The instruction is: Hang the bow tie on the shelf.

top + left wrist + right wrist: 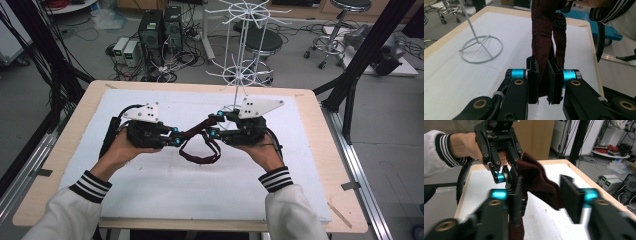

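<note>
Left gripper [543,83] pinches the dark red sock [543,32] above the worktop [165,185]; right gripper [543,202] gapes around its other end. Soft, light, floppy: best gripped by the cuff.

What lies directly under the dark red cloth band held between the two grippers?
Under the dark red cloth band lies the white table cover; its loop hangs onto it. The left gripper is clamped on the band. The cover beneath the loop's own fabric is hidden.

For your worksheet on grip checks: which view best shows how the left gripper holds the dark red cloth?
The left gripper view: its fingers clamp the cloth up close. The high view shows the cloth small, hanging between both grippers; the right gripper view shows it blurred.
</note>
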Available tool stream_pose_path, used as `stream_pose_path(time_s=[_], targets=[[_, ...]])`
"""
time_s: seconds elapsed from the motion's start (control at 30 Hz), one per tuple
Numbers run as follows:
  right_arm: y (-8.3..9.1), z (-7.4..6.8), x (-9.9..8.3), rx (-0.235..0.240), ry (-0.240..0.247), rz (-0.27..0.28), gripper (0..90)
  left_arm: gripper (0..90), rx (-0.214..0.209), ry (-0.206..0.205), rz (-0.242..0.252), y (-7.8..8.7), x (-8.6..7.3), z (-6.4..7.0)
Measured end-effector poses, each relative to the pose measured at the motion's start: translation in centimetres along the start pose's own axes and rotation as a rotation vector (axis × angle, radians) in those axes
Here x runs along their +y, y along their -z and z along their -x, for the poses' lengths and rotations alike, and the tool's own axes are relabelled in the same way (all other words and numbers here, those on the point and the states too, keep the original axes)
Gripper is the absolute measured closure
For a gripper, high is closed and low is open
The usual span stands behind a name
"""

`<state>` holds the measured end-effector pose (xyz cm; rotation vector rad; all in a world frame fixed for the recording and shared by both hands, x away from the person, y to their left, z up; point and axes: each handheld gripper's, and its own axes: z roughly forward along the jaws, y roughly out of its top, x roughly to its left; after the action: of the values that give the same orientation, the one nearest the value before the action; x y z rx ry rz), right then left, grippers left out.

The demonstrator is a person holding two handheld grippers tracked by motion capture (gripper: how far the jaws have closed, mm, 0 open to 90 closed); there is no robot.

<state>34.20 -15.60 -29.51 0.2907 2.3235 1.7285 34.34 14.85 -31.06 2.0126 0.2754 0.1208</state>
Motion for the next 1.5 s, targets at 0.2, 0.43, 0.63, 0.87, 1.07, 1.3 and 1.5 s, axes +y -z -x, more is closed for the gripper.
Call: stream_pose_path(time_s=[0.2,0.43,0.63,0.87,1.07,1.3,1.5], targets=[[0.0,-0.3,0.2,0.020,0.044,0.007,85.2,81.0,0.007,0.003,-0.004,0.3,-0.1,-0.1],[0.0,-0.3,0.2,0.033,0.042,0.008,86.8,76.2,0.013,0.010,0.012,0.4,-0.1,-0.3],[0.5,-0.2,0.2,0.020,0.031,0.024,86.9,23.2,0.082,-0.007,0.071,0.6,-0.3,-0.5],[1.6,0.2,0.1,-0.021,0.018,0.037,86.8,11.1,0.081,-0.004,0.177,1.5,-1.0,-0.6],[2.4,0.4,0.1,-0.058,0.007,0.052,86.8,4.3,0.118,0.003,0.193,1.6,-1.4,-0.5],[3.5,0.9,0.0,-0.106,0.002,0.077,86.8,1.7,0.157,0.015,0.221,2.2,-2.2,-0.4],[4.8,1.4,-0.1,-0.158,-0.011,0.105,86.8,1.7,0.174,0.007,0.239,2.8,-3.0,-0.1]])
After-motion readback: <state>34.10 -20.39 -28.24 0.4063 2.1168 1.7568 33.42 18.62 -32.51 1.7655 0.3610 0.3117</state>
